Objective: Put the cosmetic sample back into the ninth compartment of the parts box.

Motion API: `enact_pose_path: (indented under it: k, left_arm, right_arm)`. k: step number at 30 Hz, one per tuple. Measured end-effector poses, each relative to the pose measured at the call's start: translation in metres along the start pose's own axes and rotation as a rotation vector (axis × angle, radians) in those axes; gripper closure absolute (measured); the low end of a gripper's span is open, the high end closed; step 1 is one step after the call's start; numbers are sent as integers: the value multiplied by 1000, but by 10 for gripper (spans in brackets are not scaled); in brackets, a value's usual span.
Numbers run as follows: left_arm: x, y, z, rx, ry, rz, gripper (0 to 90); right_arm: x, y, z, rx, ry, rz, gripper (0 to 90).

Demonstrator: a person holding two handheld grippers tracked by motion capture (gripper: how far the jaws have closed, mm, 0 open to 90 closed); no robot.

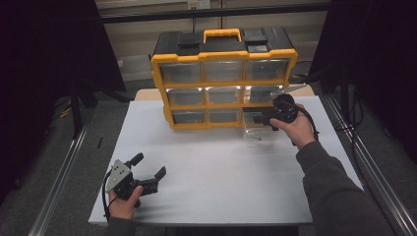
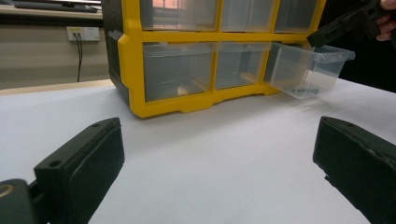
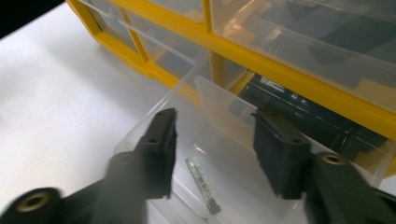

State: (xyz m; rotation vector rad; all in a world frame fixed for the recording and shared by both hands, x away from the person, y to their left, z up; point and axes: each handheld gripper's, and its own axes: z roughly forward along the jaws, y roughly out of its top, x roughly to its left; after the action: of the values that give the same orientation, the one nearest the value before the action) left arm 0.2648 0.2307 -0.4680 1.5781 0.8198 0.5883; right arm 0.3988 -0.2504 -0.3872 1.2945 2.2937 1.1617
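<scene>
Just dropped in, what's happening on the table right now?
A person works at a yellow drawer cabinet on the white table. Its bottom-right clear drawer is pulled out, with a small screw-like part lying inside. The right gripper hovers over that drawer with jaws apart, gripping nothing, the part lying below between them. The left gripper rests open on the table, away from the cabinet.

Left hand-held gripper [image 1: 150, 167] jaws wide; right hand-held gripper [image 3: 212, 149] jaws parted

We wear a dark grey sleeve [image 1: 334, 196]; our left gripper [image 1: 147, 169] is black with a grey three-cornered plate [image 1: 117, 174], a black cable [image 1: 104, 199] trailing.
</scene>
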Motion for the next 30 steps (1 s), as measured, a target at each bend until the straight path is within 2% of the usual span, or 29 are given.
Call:
enact_pose_path:
  k: [1, 2, 4, 6, 7, 8, 10, 11, 12, 13, 17, 28, 30]
  left_arm:
    - [-1, 0, 1, -9, 0, -15, 21]
    - [0, -1, 0, 0, -1, -2, 21]
    - [0, -1, -1, 2, 3, -8, 21]
    - [1, -1, -2, 7, 2, 7, 21]
    - [-1, -1, -1, -10, 2, -15, 21]
    - [0, 0, -2, -1, 8, -3, 21]
    - [0, 0, -2, -1, -2, -4, 21]
    - [1, 0, -3, 6, 9, 6, 21]
    - [1, 0, -2, -3, 8, -7, 21]
    - [0, 0, -2, -10, 10, -28, 21]
    - [1, 0, -2, -8, 11, -8, 21]
    - [0, 0, -1, -6, 12, -11, 21]
    - [0, 0, -1, -6, 2, -8, 21]
  right_arm:
    - [0, 0, 0, -11, 4, 2, 435]
    - [0, 0, -2, -11, 2, 15, 401]
    - [0, -1, -4, -23, 5, 25, 342]
    - [-1, -3, -6, -43, 9, 33, 309]
    - [-1, -4, -8, -51, 12, 37, 287]
    - [-1, -5, -9, -60, 13, 35, 269]
    - [1, -8, -13, -84, 12, 34, 243]
    - [2, -9, -16, -92, 12, 36, 227]
    - [3, -11, -19, -104, 10, 32, 207]
    - [4, -13, -21, -110, 11, 25, 198]
    - [8, -22, -31, -152, 20, 24, 172]
    - [19, -55, -54, -241, 30, 17, 114]
    - [21, -62, -58, -259, 35, 16, 101]
